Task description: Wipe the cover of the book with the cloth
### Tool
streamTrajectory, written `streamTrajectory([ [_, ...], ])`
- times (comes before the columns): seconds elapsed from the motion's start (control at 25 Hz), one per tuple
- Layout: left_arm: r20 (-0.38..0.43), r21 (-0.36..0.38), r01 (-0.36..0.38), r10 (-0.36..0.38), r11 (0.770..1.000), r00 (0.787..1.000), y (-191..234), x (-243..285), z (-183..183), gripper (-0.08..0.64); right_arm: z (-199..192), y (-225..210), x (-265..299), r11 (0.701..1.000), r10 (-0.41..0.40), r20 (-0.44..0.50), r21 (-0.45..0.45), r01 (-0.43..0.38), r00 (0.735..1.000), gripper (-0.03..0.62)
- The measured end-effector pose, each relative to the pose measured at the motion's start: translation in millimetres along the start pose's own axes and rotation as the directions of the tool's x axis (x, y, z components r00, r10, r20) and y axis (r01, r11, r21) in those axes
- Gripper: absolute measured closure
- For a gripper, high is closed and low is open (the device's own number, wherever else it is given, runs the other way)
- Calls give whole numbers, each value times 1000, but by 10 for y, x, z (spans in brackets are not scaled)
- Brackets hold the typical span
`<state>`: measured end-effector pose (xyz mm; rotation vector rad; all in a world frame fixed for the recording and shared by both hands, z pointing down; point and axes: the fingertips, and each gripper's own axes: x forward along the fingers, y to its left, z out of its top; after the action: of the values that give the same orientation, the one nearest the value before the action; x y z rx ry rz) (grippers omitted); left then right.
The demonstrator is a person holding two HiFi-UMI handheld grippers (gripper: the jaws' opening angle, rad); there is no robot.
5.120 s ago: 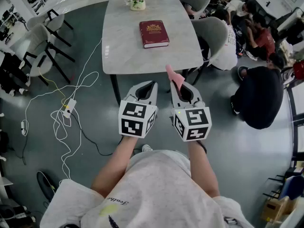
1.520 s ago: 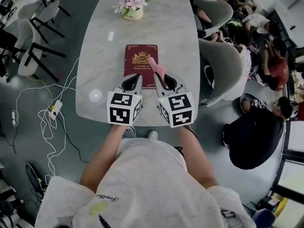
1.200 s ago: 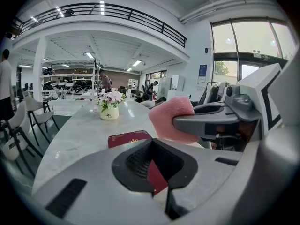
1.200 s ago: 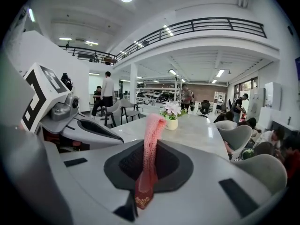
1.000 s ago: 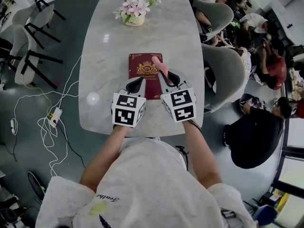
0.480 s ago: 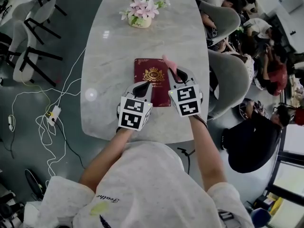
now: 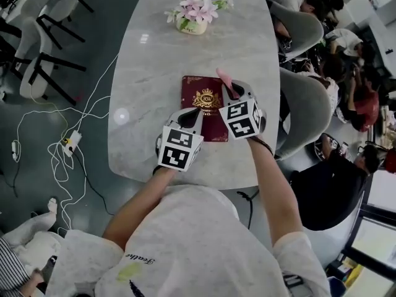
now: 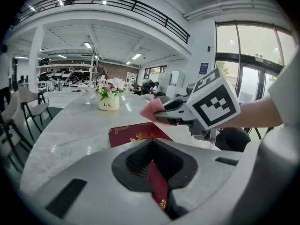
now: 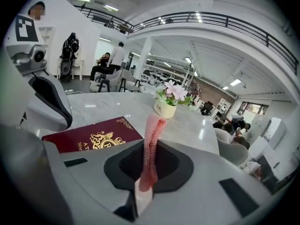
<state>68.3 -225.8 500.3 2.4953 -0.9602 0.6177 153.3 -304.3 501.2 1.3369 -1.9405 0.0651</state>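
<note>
The book (image 7: 204, 98) lies flat and closed on the marble surface (image 7: 148, 85), its dark red cover with the gold emblem facing up, on the person's side of the flower pot (image 7: 197, 17) and well apart from it.

The right claw (image 9: 149, 161) is closed on the pink cloth (image 9: 152, 135). Its own view shows the fabric pinched between the jaws and standing up past their tips as a narrow folded strip. From the head view this claw sits over the right edge of the book, and the free end of the cloth reaches to about the cover's far right corner. I cannot tell whether the cloth touches the cover.

The left claw (image 8: 152, 161) is drawn in to a thin slit with nothing gripped in it. Only a sliver of the red cover shows through the gap, from below. In the head view it hangs over the near left part of the book, just beside the right claw. Contact with the cover cannot be made out.

Grey chairs (image 7: 303, 104) stand along the right side of the surface, people sit beyond them, and white cables (image 7: 62, 141) trail over the floor on the left.
</note>
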Motion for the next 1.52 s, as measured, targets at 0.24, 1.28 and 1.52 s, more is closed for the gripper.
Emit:
streamTrajectory([
  [0.24,-4,-14,-7,7,1000,1000,45,-3,-19,554,-202,155,206,998,57,-75,-21,-58,996,571],
  [1.28,-1,-31,-52,52,998,999,50,-144,-32,554,-312,449,119,990,140,-96,-16,-143,985,571],
  [1.52,5,-39,-60,61,997,998,36,-198,-65,554,-322,521,65,988,149,-91,-25,-152,985,571],
])
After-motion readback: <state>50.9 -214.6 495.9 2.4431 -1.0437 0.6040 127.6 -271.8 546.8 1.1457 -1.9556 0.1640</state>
